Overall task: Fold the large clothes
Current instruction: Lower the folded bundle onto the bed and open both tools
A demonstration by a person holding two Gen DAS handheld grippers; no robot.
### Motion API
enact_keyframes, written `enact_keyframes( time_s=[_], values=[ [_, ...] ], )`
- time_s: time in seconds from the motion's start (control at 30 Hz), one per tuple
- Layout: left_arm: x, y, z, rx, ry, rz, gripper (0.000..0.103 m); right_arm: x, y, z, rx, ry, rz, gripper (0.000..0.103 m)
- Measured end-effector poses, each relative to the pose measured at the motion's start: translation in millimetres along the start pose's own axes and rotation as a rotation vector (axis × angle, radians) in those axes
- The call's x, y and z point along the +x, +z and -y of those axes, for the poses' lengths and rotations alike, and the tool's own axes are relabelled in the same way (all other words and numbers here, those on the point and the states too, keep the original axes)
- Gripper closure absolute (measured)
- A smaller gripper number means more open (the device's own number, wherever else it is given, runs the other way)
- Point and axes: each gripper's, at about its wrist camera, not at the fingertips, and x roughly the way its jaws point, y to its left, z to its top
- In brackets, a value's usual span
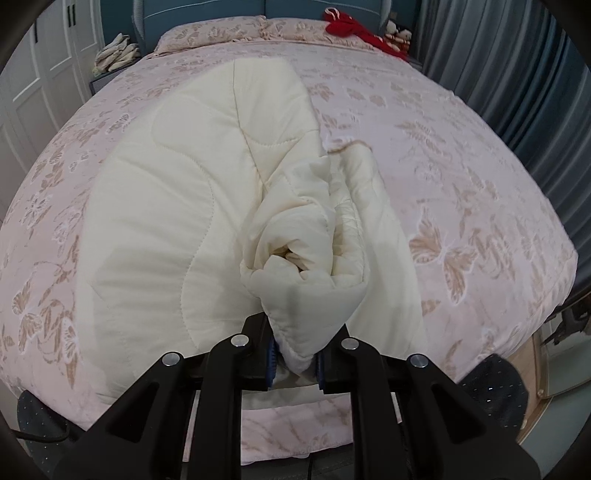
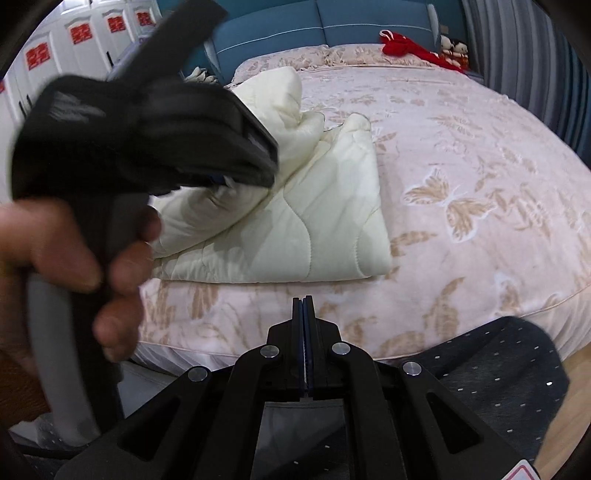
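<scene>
Two grippers are seen. A bunched corner of the cream quilt (image 1: 207, 206) is pinched betw. the blue pads of the left gripper (image 1: 294, 360), gripped by a hand (image 2: 70, 269). The right gripper (image 2: 303, 332) is held closed on nothing, above the bed's (image 1: 480, 192) near edge. The quilt is spread, partly folded, on the bed; a red cloth (image 1: 347, 22) is seen by the headboard.
</scene>
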Motion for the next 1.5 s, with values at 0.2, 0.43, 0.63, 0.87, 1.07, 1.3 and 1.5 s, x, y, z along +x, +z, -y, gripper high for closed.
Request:
enact_keyframes(
  time_s=[0.2,0.43,0.63,0.87,1.07,1.3,1.5],
  values=[
    [14,-5,8,0.033,0.000,-0.011,0.085,-8,2,17,0.023,-0.025,0.005,0.094],
    [-64,2,-42,-0.115,-0.238,0.098,0.048,-37,20,26,-0.011,-0.083,0.119,0.058],
    [-124,-5,-120,-0.296,-0.209,0.247,0.032,-49,61,3,-0.055,-0.005,0.232,0.041],
    [-95,-16,-183,-0.475,-0.079,0.159,0.032,-12,115,-22,-0.017,0.051,0.248,0.035],
    [-91,-18,-189,-0.480,-0.085,0.150,0.032,35,131,-24,0.051,0.125,0.110,0.070],
    [-92,-12,-176,-0.436,-0.124,0.146,0.034,1,116,-11,0.043,0.101,0.133,0.089],
    [-77,-8,-131,-0.315,-0.132,0.106,0.037,-17,82,24,0.090,-0.018,0.120,0.090]
  ],
)
